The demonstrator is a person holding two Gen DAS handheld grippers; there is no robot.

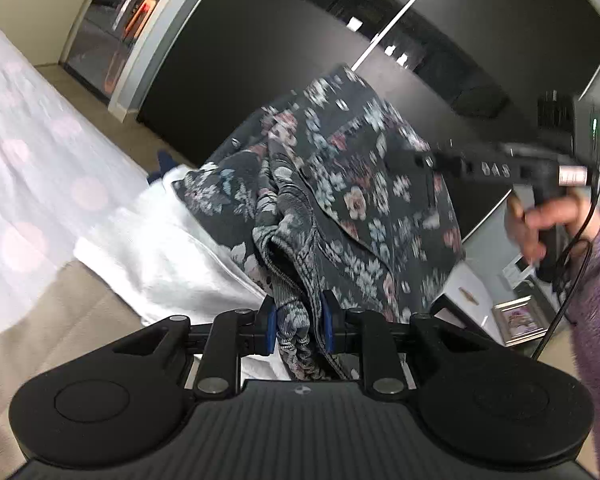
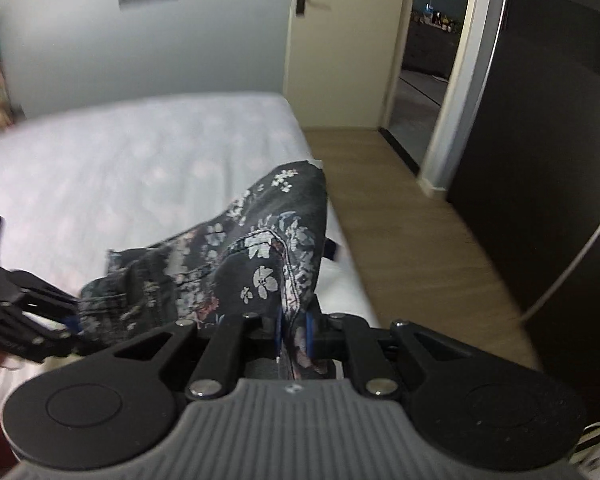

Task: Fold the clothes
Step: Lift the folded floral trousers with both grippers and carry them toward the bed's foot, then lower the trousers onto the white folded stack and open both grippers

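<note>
Both tongs are gripping the same floral garment (image 1: 340, 184), one edge each, so it is hanging stretched between them above the bed (image 2: 140, 168) rather than lying on it; looks like a lift-and-spread ahead of laying it flat for the fold.

Left tongs (image 1: 299, 322): blue pads are pinching a thick bunched band, probably a waistband or hem; the bulk explains why the jaws are sitting a bit apart.

Right tongs (image 2: 295, 334): clamping a thinner stitched seam edge, jaws nearly together; seam grip is likely chosen because it is not slipping under the cloth's weight.

Relative to the bed: garment is hanging over its near corner, clear of the sheet in the right wrist view; the white towel (image 1: 172, 256) is lying on the bed edge below the cloth; wood floor (image 2: 412, 216) is running alongside the bed; door (image 2: 332, 40) is standing beyond the bed's far corner.

Frames are smeared, so exact garment type I cannot tell.
</note>
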